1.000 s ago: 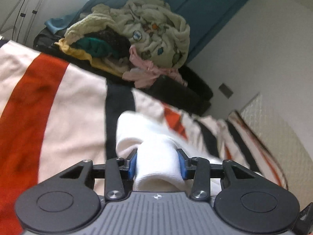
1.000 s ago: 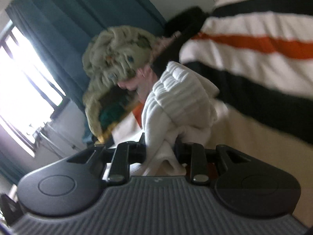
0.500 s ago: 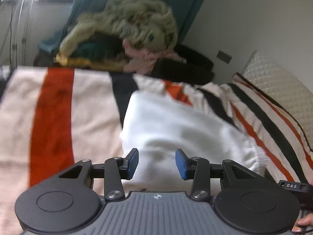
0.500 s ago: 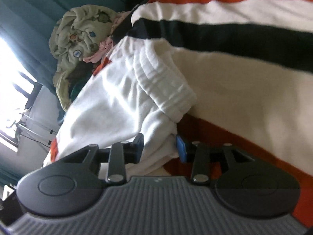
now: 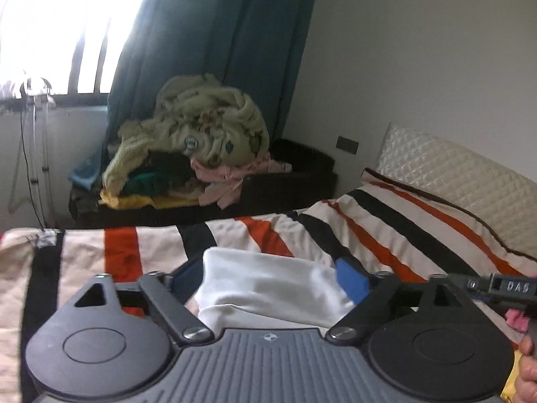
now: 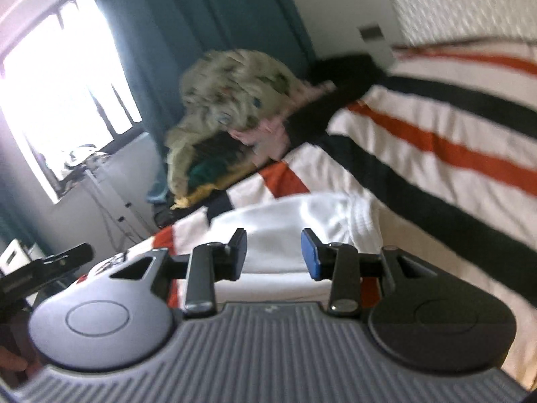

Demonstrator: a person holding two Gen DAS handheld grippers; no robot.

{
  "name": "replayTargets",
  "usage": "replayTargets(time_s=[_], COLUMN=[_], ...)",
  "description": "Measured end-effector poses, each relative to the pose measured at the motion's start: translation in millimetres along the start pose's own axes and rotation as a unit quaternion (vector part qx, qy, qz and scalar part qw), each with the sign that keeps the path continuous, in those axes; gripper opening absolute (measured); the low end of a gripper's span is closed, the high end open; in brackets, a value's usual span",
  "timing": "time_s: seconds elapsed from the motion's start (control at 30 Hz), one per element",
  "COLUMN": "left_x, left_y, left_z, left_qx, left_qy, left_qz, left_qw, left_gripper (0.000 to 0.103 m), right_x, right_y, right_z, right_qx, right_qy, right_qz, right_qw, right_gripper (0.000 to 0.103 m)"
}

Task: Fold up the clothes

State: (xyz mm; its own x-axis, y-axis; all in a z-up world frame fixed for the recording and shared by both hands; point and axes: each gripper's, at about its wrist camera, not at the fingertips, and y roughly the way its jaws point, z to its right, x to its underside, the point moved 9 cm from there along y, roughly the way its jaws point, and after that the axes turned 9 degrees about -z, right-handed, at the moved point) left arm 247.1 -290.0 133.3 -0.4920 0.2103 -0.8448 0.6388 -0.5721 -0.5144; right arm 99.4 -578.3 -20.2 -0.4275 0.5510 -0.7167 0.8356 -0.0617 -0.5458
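A folded white garment [image 5: 268,285] lies on the striped bedspread [image 5: 386,231], near the bed's close edge, a bundle with a ribbed cuff or band showing at its right end in the right wrist view [image 6: 362,225]. The left gripper [image 5: 268,280] stands just above and before it with its jaws spread wide, the blue pads flanking the cloth but not pinching it; whether they brush the fabric cannot be told. The right gripper [image 6: 273,257] is likewise released, its jaws apart, with the white garment beyond them and nothing between the pads. That view is blurred.

Past the far side of the bed a heap of unfolded laundry [image 5: 198,144], topped by a pale green printed blanket, fills a dark container [image 5: 285,181] in front of a teal curtain [image 5: 218,50]. A bright window [image 5: 60,30] is at far left. A quilted cream headboard [image 5: 453,174] rises at the right.
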Motion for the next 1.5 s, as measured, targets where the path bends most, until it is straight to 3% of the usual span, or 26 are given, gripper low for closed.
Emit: replayTargets(time_s=[0.03,0.07,0.17,0.2,0.3,0.57,0.73,1.07,1.2,1.5], left_x=[1,3,11,14,26,70,102,140,146,149], left_y=[-12,-25,-60,-71,-96,-134,-134,-108,-105,-104], left_z=[3,7,16,17,20,19,17,-15,-26,-29], left_qx=[-0.005,-0.009,-0.017,-0.019,-0.023,-0.046,-0.066,-0.072,-0.079,-0.086], left_qy=[0.006,0.012,0.026,0.027,0.025,0.032,0.054,0.02,0.009,0.008], left_qz=[0.006,0.012,0.026,0.03,0.045,0.063,0.065,0.044,0.037,0.034], left_qw=[1.0,0.9998,0.9992,0.999,0.9984,0.9964,0.9942,0.9962,0.9962,0.9957], left_gripper=[0.103,0.103,0.103,0.103,0.103,0.103,0.103,0.103,0.103,0.103], right_x=[0,0,0,0,4,56,88,137,142,143], right_y=[-10,-21,-52,-63,-91,-106,-99,-57,-53,-50], right_z=[-6,-13,-32,-38,-56,-73,-75,-75,-81,-81], right_qx=[-0.002,-0.004,-0.01,-0.012,-0.015,-0.003,0.019,0.063,0.087,0.085], right_qy=[-0.01,-0.02,-0.05,-0.059,-0.089,-0.125,-0.135,-0.166,-0.187,-0.174], right_qz=[0.007,0.014,0.035,0.042,0.061,0.092,0.103,0.084,0.095,0.089], right_qw=[1.0,1.0,0.998,0.997,0.994,0.988,0.985,0.98,0.974,0.977], right_gripper=[0.04,0.046,0.086,0.09,0.091,0.091,0.091,0.091,0.091,0.091])
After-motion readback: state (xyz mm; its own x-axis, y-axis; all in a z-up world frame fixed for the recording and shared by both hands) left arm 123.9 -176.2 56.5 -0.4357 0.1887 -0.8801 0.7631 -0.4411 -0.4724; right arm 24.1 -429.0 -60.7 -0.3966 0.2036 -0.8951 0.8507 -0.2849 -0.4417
